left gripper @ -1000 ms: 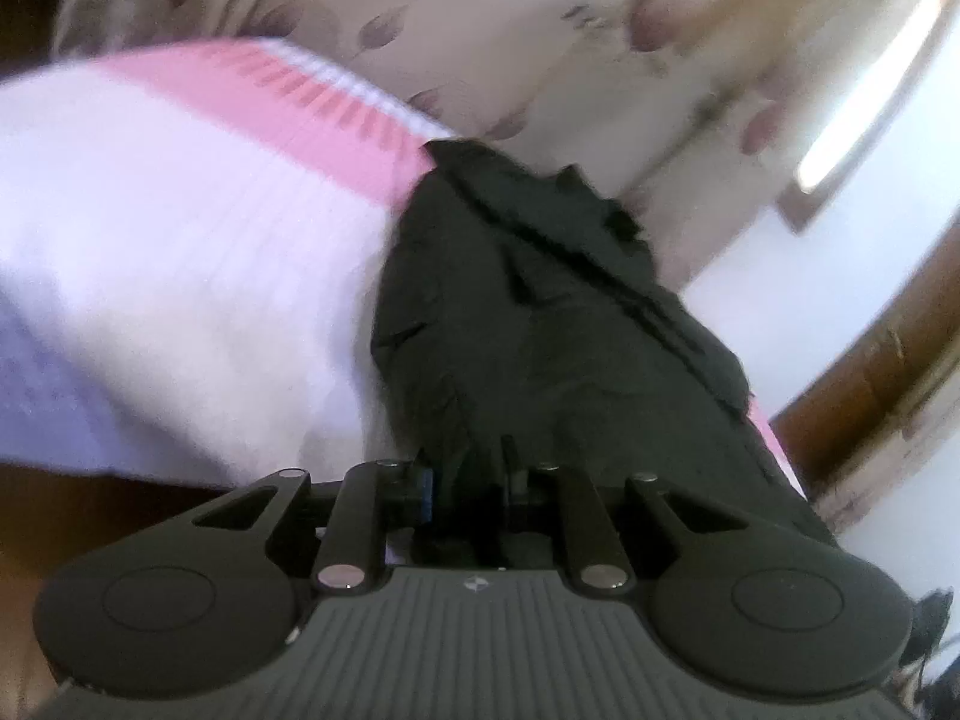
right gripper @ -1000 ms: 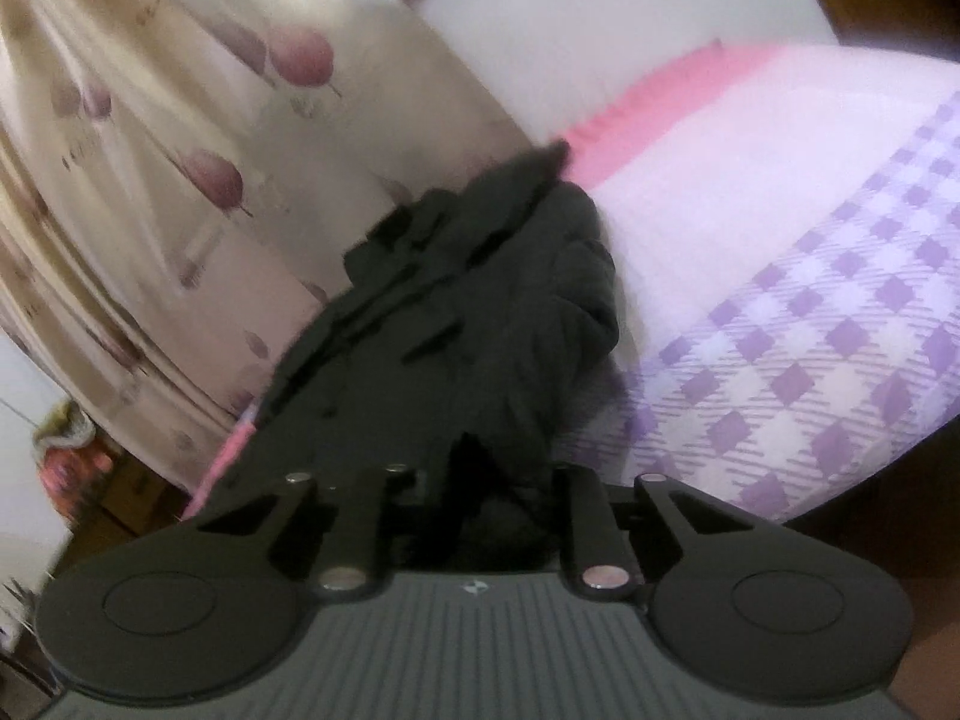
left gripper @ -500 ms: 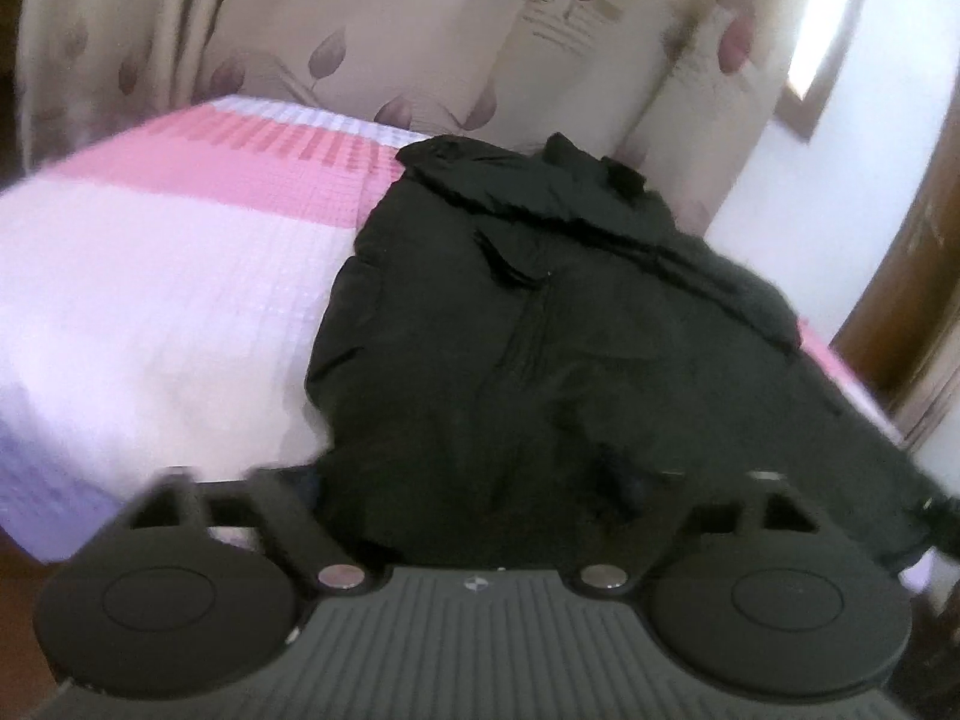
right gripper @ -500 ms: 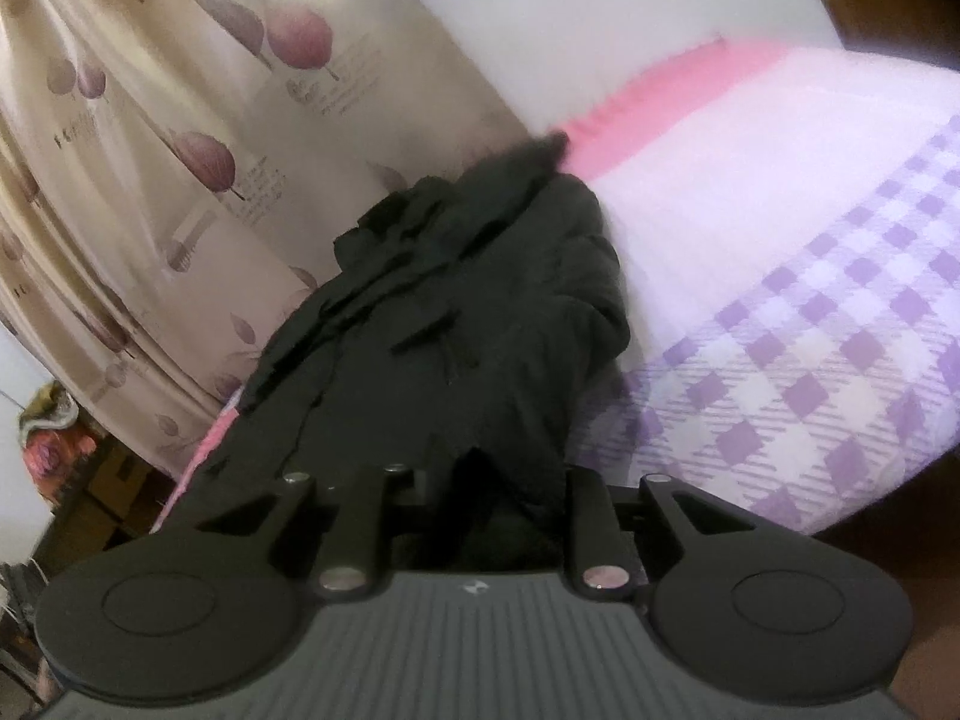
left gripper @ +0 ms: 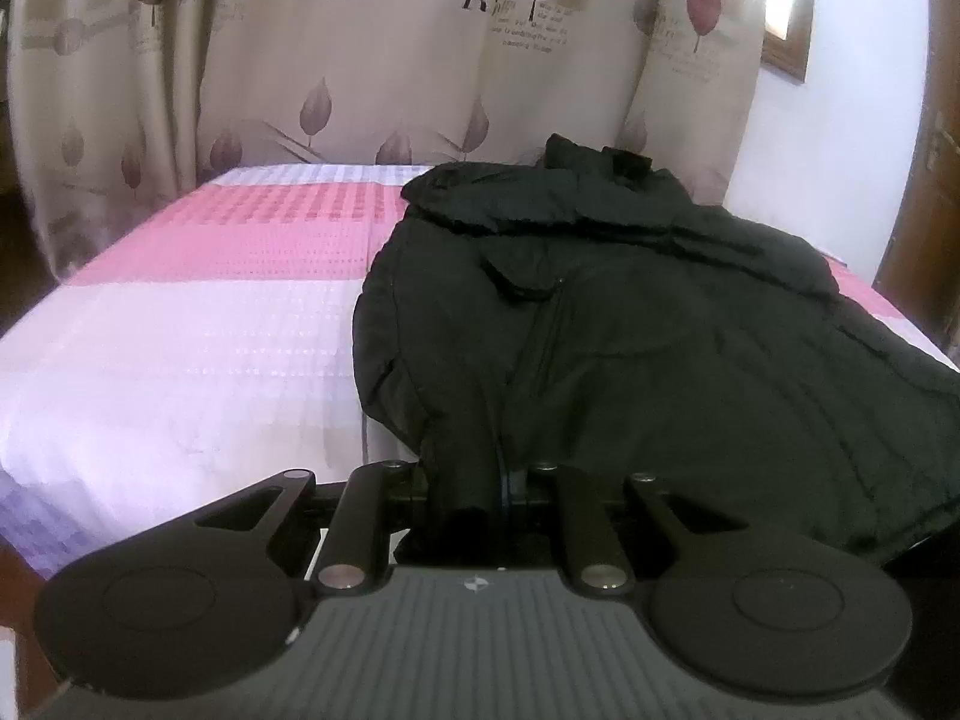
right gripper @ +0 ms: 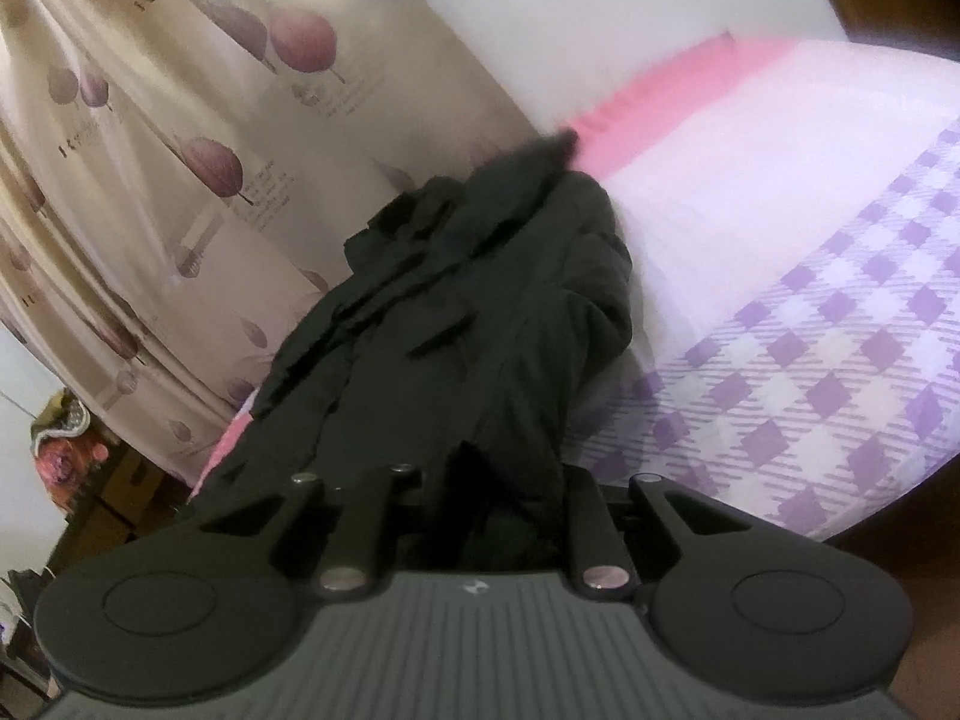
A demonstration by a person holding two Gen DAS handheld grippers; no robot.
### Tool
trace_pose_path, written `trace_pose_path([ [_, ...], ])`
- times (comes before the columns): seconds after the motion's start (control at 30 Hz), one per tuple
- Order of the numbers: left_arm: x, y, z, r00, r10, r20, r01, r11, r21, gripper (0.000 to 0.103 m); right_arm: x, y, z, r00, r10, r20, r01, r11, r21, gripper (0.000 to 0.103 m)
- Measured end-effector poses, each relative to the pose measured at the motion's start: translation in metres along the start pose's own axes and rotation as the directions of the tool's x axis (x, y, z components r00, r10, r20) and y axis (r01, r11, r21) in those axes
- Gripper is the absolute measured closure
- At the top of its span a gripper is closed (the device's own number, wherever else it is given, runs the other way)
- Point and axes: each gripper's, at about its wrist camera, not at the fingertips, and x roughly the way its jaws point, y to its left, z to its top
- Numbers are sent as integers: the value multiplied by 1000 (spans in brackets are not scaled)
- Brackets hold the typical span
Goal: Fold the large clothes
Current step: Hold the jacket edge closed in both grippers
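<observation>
A large black jacket (left gripper: 630, 312) lies spread on the bed (left gripper: 198, 324), collar end toward the curtain. My left gripper (left gripper: 480, 480) is shut on the jacket's near hem at the bed's front edge. In the right wrist view the same jacket (right gripper: 480, 312) stretches away from me, and my right gripper (right gripper: 498, 498) is shut on a bunch of its near edge. The fingertips of both grippers are hidden in the dark cloth.
The bed has a pink, white and purple checked cover (right gripper: 810, 372). A beige curtain with leaf prints (left gripper: 390, 60) hangs behind the bed. A wooden door (left gripper: 924, 210) stands at the right. Cluttered furniture (right gripper: 66, 450) is at the far left of the right wrist view.
The left gripper opened half a second ago and is now shut again on the hem; its view has levelled out. The right gripper has kept its hold and barely moved.
</observation>
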Motion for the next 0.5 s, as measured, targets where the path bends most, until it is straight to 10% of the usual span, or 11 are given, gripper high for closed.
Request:
trace_pose_path([
  [0.5, -12, -1, 2, 1000, 7, 16, -8, 999, 41, 86, -11, -2, -2, 998, 65, 4, -66, 995, 70, 88],
])
